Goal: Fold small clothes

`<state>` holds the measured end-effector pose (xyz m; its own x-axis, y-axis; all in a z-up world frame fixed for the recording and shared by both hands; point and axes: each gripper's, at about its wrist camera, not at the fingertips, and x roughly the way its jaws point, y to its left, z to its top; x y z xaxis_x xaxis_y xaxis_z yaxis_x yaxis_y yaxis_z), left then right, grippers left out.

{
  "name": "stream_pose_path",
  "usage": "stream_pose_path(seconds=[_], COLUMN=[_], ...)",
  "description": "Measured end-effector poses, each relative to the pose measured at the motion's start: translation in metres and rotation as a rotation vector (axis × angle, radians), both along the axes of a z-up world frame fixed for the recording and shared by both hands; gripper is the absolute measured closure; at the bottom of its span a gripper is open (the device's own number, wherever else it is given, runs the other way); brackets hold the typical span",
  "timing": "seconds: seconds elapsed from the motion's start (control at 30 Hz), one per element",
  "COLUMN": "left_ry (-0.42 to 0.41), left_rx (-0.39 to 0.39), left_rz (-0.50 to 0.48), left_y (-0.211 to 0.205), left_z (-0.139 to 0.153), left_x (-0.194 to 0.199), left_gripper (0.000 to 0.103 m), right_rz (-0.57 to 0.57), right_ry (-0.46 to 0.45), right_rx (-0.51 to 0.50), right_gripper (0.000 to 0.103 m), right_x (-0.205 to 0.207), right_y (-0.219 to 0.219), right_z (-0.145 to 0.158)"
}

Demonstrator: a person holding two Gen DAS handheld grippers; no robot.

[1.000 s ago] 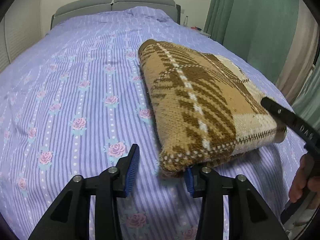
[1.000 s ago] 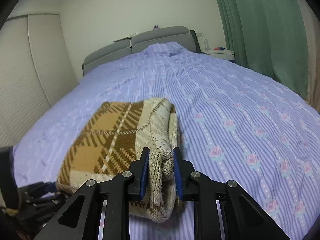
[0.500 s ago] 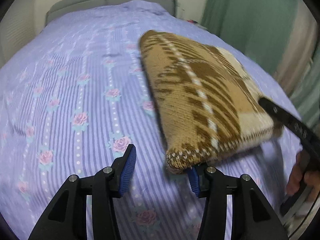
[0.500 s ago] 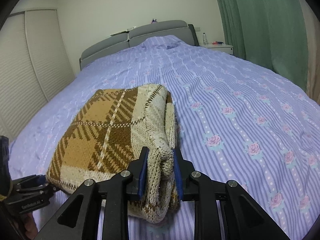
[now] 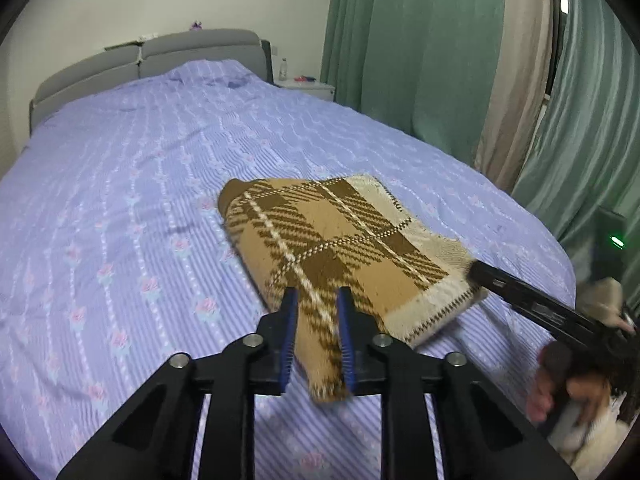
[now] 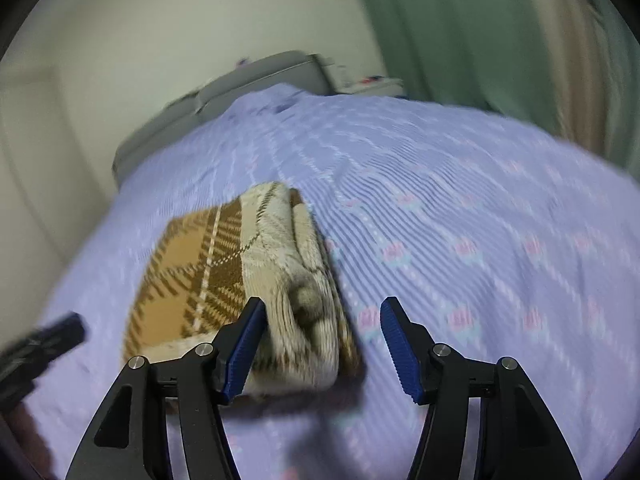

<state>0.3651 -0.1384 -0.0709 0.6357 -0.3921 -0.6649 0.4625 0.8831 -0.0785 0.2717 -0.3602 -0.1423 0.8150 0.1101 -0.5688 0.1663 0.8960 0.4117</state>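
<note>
- Left gripper: jaws have just been closing and now pinch a near corner of the folded plaid sweater; the brown-and-tan knit fills the gap between the blue pads, and its edge hangs just below them.
- The gripped corner is raised off the bedspread; past the jaws the sweater slopes away and down onto the bed.
- Left gripper points forward and downward along the bed, toward the grey headboard.
- Right gripper: jaws have just been opening and stand spread wide. The sweater's thick cream folded edge lies between them, hard against the left pad and apart from the right pad.
- Right-wrist view is blurred; I cannot tell whether the left pad presses the knit.
- From the left wrist view, the right gripper's black finger reaches in from the right to the sweater's cream hem, with a hand wrapped round its handle, low at the right edge.
- Green curtains hang beyond the bed's right side.
</note>
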Motion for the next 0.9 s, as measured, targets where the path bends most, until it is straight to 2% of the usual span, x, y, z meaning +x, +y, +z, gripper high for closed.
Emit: stream_pose_path(seconds=[0.07,0.17,0.23,0.43,0.53,0.7,0.9], left_ry=[0.015,0.028,0.040,0.047,0.068,0.129,0.124], left_rx=[0.004,0.027,0.035,0.023,0.008,-0.042,-0.039], left_rz=[-0.011,-0.031,-0.047,-0.058,-0.074,-0.084,-0.100], left_y=[-0.004,-0.011,-0.019,-0.023,-0.022,-0.017,-0.018], left_z=[-0.005,-0.011,-0.016,-0.020,-0.025,-0.038,-0.042], left_x=[0.005,0.006,0.010,0.014,0.020,0.030,0.029], left_gripper=[0.085,0.085,0.085,0.085,0.085,0.085,0.085], right_rz=[-0.064,-0.100,-0.083,-0.057,-0.064,-0.072,-0.112], right_ry=[-0.023,-0.053,-0.040,-0.005,0.000,0.005,-0.003], right_rx=[0.084,0.192,0.282,0.461,0.501,0.505,0.536], right_gripper=[0.027,0.014,0.014,0.014,0.014,0.014,0.014], right_x=[-0.017,-0.030,-0.027,-0.006,0.004,0.018,0.032], right_y=[-0.004,-0.003,0.000,0.004,0.003,0.005,0.002], right_z=[-0.002,-0.011,-0.023,-0.052,-0.060,-0.065,-0.066])
